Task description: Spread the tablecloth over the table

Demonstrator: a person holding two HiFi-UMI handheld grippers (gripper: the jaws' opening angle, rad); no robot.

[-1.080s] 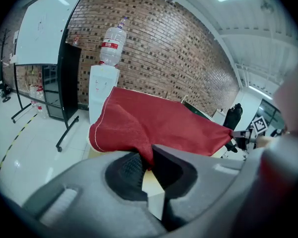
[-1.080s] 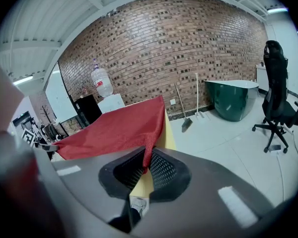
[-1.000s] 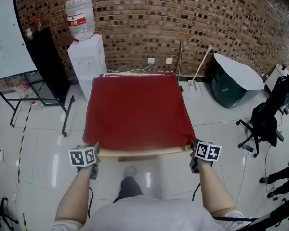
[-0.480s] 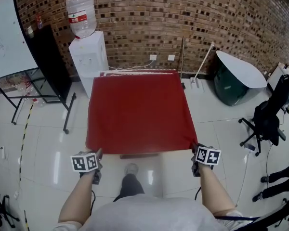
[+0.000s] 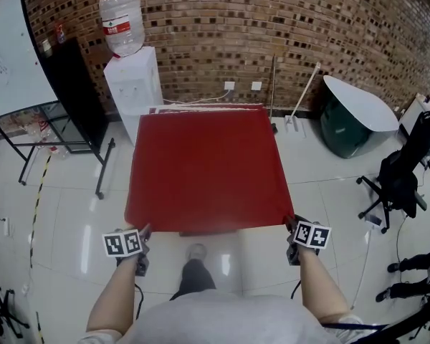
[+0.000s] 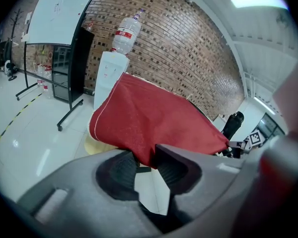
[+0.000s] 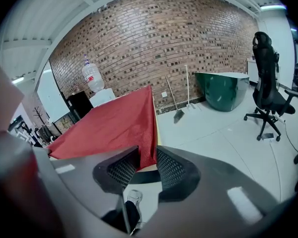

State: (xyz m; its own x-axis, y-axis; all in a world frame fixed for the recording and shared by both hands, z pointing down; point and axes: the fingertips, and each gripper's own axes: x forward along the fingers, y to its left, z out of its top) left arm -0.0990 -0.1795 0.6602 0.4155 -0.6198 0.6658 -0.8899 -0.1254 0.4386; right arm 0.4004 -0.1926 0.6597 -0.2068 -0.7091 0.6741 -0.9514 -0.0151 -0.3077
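Note:
The red tablecloth point(image 5: 204, 167) lies flat over the table, and its near edge hangs over the front. A pale bit of tabletop point(image 6: 97, 145) shows under the left corner. My left gripper point(image 5: 145, 229) is at the near left corner, my right gripper point(image 5: 288, 222) at the near right corner. In the left gripper view the cloth point(image 6: 159, 118) ends in a corner that hangs between the opening jaws of the gripper point(image 6: 145, 157), with gaps beside it. In the right gripper view the cloth point(image 7: 109, 123) likewise hangs loose between the opening jaws of the gripper point(image 7: 147, 160).
A water dispenser point(image 5: 132, 84) stands behind the table's far left corner, against the brick wall. A whiteboard on a black stand point(image 5: 29, 70) is at the left. A green tub point(image 5: 347, 124), a dustpan point(image 5: 290, 126) and an office chair point(image 5: 398, 174) are at the right. My shoe point(image 5: 194, 252) is under the near edge.
The cloth's near edge has come down over the table's front and now hides the pale tabletop edge. Both grippers have sunk with the corners.

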